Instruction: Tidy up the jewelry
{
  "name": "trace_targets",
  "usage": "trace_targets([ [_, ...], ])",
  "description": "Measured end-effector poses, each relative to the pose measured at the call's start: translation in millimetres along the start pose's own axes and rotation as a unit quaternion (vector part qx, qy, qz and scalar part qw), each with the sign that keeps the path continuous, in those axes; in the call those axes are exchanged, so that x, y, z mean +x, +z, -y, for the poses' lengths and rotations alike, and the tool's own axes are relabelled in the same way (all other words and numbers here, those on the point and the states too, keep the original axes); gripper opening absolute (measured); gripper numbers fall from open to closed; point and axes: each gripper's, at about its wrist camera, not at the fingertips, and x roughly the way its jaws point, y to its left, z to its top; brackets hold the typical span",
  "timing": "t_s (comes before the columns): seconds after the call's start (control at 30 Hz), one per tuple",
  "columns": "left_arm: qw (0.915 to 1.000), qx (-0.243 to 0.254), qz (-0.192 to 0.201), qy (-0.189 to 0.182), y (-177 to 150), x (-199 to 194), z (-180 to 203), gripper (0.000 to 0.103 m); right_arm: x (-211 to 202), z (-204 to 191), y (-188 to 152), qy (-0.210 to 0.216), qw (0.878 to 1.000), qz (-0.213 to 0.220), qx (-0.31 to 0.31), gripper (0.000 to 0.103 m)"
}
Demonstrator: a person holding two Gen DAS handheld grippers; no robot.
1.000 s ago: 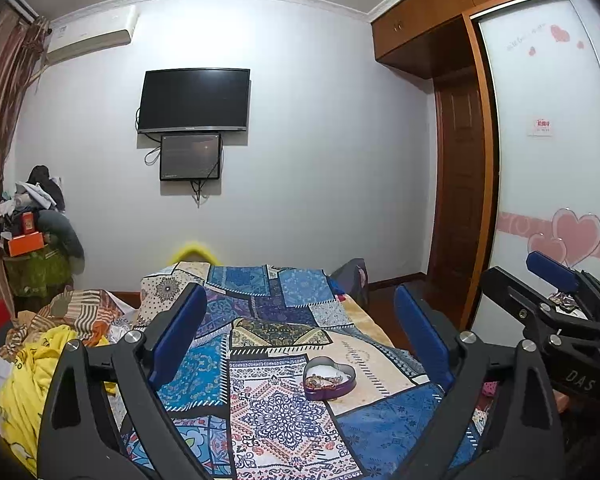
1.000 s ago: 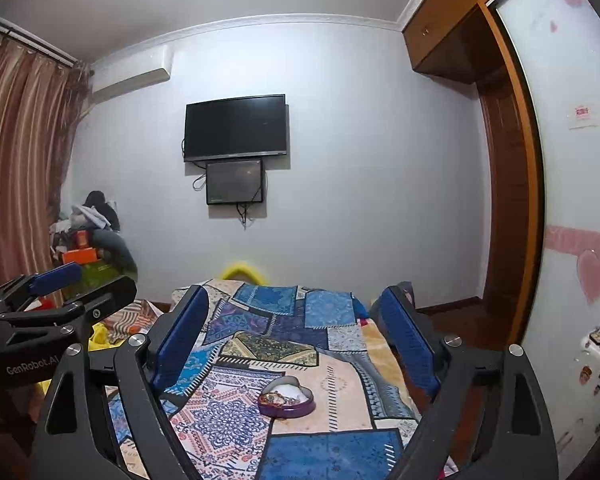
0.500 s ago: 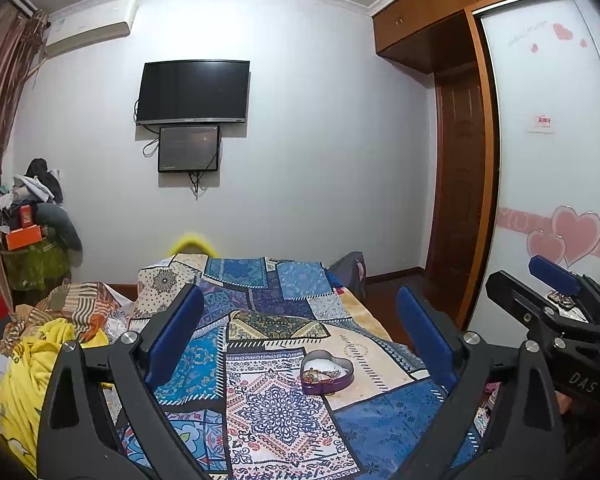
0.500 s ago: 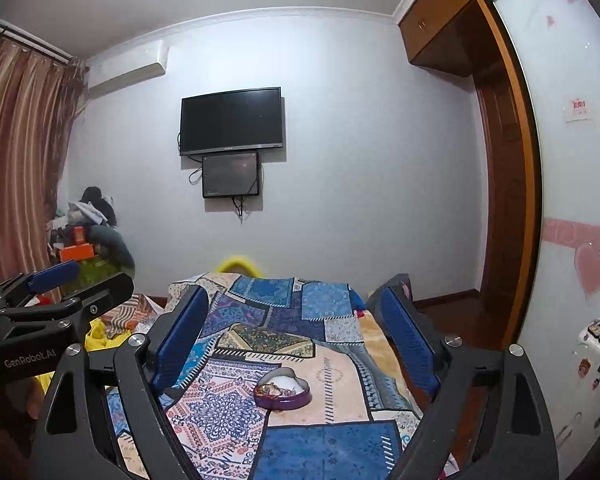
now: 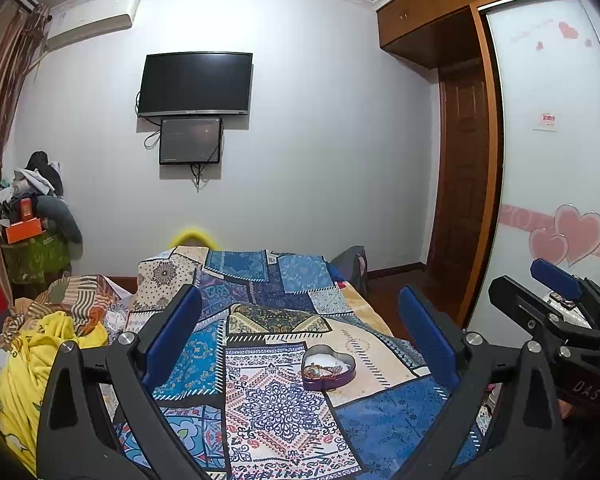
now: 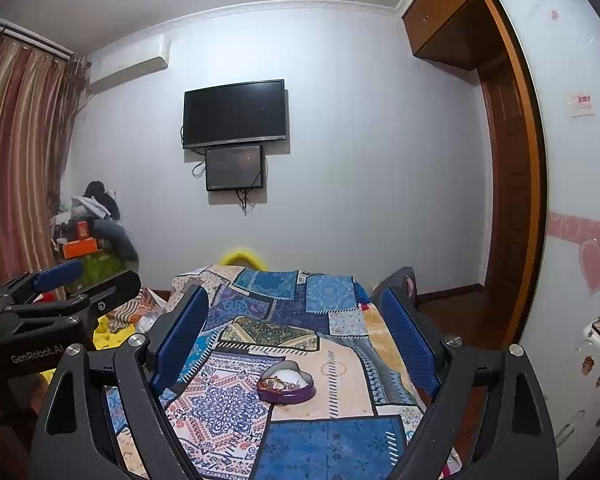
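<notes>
Altogether two grippers are up, left gripper (image 5: 300, 336) and right gripper (image 6: 296, 336), each with its two blue pads spread wide and nothing between them. One heart-shaped tin (image 5: 329, 367), purple-walled and open, sits on the patchwork bedspread (image 5: 284, 408) well ahead of both, with a small tangle of jewelry (image 5: 320, 370) inside; the pieces are too small to count. Two dark screens hang on the far wall, the television (image 5: 195, 84) above the smaller monitor (image 5: 191, 141).

Jewelry (image 5: 325, 369) inside the heart-shaped tin (image 5: 329, 376) is too small to identify.
</notes>
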Motion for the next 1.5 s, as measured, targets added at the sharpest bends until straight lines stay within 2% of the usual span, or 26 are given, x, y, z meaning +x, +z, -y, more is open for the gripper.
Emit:
trace_targets([
  [1.5,0.9999,0.006,-0.003,-0.012,0.4,0.1,2.6,0.101,0.1,0.7,5.6,0.006,1.0,-0.006,0.009,0.086],
])
